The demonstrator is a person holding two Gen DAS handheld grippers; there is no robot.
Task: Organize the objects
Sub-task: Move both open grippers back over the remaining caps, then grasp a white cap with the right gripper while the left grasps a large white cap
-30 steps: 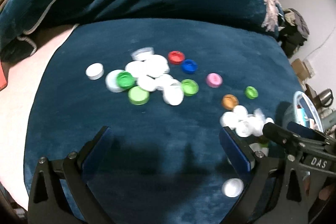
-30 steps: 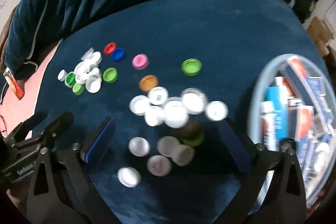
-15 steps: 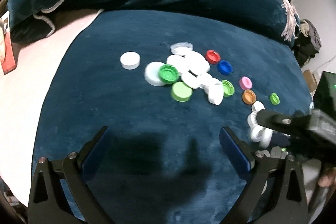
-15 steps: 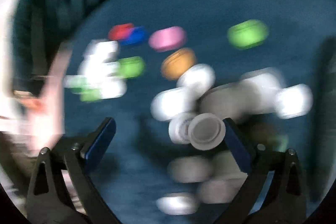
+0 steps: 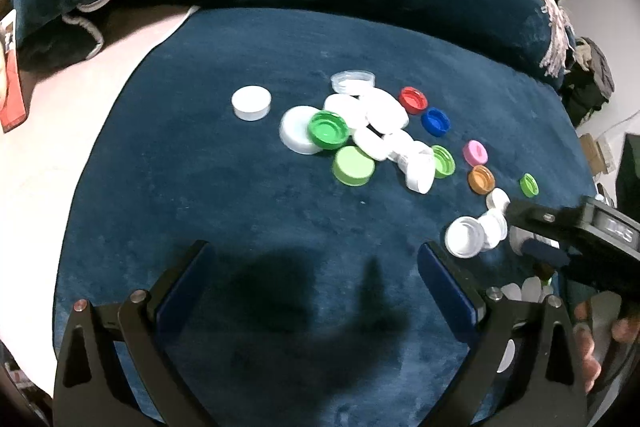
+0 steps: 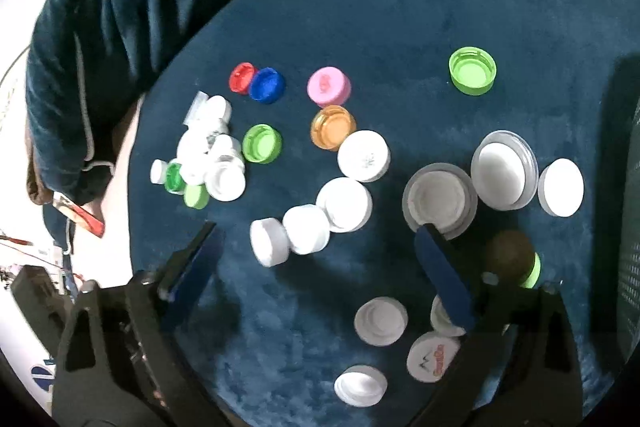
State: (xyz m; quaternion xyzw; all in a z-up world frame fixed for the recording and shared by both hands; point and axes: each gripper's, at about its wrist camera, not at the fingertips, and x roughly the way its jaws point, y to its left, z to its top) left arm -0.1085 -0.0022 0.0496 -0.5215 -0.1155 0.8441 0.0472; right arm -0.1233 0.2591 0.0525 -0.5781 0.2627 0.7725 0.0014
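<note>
Dark blue velvet cloth (image 6: 400,7) lying under scattered bottle caps, both grippers hovering.
I am seeing the right gripper (image 6: 316,247) gaping wide, jaws just narrowing a little, white caps (image 6: 308,227) sitting between them unpinched; coloured caps (image 6: 328,87) lying toward 12 o'clock. The left gripper (image 5: 316,259) is hanging wide open, empty.

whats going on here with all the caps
A person is sorting loose bottle caps on a dark blue velvety cloth, holding a two-finger gripper in each hand. The right gripper has just been closing a little over a tilted white cap that lies between its jaws, not yet pinched. The left gripper is open over bare cloth, holding nothing. Coloured caps, such as the pink cap and orange cap, lie scattered further off.
</note>
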